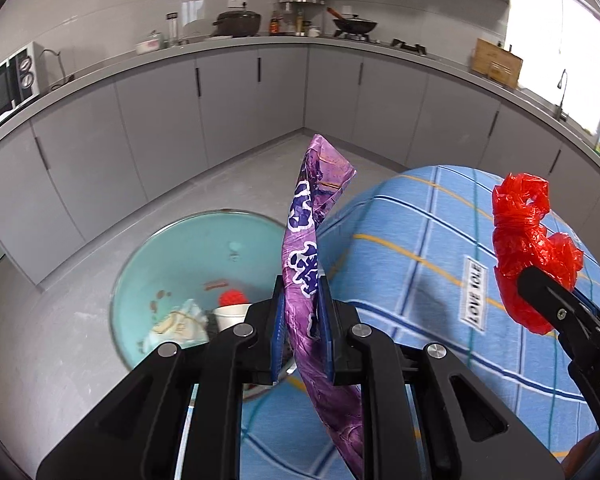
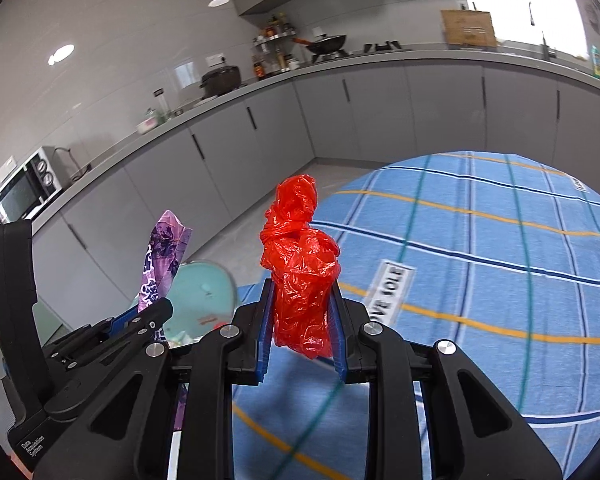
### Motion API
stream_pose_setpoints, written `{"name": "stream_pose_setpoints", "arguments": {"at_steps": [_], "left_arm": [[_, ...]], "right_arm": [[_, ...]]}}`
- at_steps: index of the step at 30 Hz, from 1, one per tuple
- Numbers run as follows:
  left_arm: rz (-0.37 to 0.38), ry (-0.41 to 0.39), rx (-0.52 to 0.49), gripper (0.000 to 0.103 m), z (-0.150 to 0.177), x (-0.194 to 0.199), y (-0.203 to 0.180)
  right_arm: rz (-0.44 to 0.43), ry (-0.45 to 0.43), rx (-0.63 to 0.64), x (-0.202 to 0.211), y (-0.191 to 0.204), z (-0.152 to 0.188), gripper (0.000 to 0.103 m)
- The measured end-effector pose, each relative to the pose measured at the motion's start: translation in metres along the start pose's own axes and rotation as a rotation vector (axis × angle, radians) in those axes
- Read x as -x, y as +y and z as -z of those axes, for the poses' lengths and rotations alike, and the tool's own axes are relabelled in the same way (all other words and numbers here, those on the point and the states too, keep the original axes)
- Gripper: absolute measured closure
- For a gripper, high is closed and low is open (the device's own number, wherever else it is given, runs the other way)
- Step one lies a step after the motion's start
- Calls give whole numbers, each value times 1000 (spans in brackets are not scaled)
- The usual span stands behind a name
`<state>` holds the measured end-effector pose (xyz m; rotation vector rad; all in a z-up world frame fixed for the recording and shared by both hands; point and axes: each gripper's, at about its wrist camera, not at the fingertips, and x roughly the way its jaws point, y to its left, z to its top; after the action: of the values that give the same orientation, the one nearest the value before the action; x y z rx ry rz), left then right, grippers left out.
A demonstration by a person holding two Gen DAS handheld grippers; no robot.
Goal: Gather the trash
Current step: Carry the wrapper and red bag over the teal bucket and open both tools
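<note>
1. Left gripper [image 1: 303, 304]: jaws clenched on the purple wrapper [image 1: 314, 216], held upright.
2. Right gripper [image 2: 300, 312]: jaws clenched on the crumpled red plastic bag [image 2: 298, 276], above the blue checked cloth [image 2: 480, 280].
3. Teal bin [image 1: 180, 248]: on the floor, left, holding trash.

Round table [image 1: 440, 240] under a blue checked cloth [image 2: 480, 280] with yellow, white and dark lines. White label [image 1: 474, 298] with black letters flat on the cloth. Grey floor [image 1: 240, 184] all around. On the floor at nine o'clock from the table, a round light-green bin [image 1: 180, 248] with scraps inside.
</note>
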<state>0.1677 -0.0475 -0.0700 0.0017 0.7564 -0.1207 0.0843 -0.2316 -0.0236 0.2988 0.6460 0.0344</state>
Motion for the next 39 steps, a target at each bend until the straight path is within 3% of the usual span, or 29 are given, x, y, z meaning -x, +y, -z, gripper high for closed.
{"name": "stream_pose_setpoints", "arguments": {"at_steps": [21,39], "left_arm": [[-100,22,107,88,10,-3,82],[-124,126,121,88,14,-46,112]], "right_arm": [[-134,70,91,-40,86,9,77],[-157,184,93,-93,103,14,77]]}}
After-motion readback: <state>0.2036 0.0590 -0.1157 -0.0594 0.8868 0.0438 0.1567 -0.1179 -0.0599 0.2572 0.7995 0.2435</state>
